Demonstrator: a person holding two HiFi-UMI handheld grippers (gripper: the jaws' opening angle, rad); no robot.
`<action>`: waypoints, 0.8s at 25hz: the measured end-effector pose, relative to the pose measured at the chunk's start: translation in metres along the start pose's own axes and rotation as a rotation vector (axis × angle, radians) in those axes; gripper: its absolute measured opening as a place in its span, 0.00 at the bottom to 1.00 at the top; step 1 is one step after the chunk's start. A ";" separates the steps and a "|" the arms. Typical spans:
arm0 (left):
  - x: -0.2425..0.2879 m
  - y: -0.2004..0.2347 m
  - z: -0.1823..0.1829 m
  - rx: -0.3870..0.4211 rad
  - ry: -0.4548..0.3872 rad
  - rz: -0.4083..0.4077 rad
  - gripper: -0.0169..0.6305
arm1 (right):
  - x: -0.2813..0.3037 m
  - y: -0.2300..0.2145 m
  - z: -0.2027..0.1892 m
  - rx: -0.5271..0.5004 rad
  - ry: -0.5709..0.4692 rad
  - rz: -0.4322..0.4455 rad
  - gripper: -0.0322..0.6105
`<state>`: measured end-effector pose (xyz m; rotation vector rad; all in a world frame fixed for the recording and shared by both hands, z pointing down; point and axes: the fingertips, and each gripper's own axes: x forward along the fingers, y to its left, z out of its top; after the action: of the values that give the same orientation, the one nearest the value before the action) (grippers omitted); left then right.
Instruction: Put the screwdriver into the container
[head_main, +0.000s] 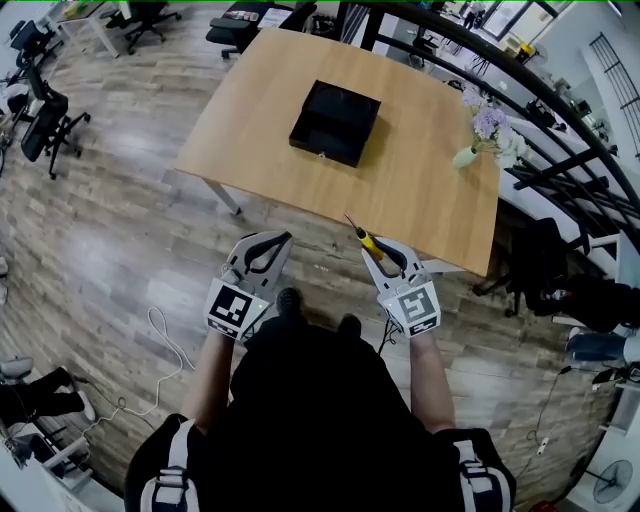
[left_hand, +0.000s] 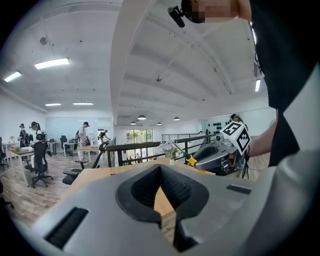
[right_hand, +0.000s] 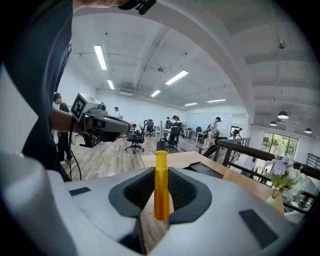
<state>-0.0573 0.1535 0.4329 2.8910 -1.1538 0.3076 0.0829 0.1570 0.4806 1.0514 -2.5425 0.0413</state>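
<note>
The left gripper (head_main: 281, 239) hangs empty, its jaws drawn together. Just right of it, the right gripper (head_main: 373, 249) clamps the yellow handle of the screwdriver (head_main: 367, 238), whose tip points far-left at the near edge of the wooden table (head_main: 420, 195). The black container (head_main: 335, 122) sits farther off on the table, well apart.

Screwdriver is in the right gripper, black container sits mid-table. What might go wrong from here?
1. The right gripper clamps only the yellow handle of the screwdriver, shaft jutting ahead; it might pivot or slip during the reach.
2. The container lies well in from the near edge of the table, so the tip may catch its rim instead of dropping inside.
3. The flower vase stands to its right; a wide swing might tip it.
</note>
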 end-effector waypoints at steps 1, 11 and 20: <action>0.000 0.005 0.000 0.005 0.000 -0.007 0.06 | 0.004 0.000 0.000 -0.005 0.000 -0.007 0.19; -0.009 0.050 -0.007 0.018 -0.008 -0.055 0.06 | 0.042 0.010 0.016 0.020 -0.008 -0.069 0.19; -0.015 0.069 -0.007 0.016 0.005 -0.071 0.06 | 0.057 0.009 0.024 0.031 0.008 -0.093 0.19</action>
<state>-0.1163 0.1141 0.4330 2.9352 -1.0495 0.3234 0.0311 0.1209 0.4801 1.1774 -2.4906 0.0591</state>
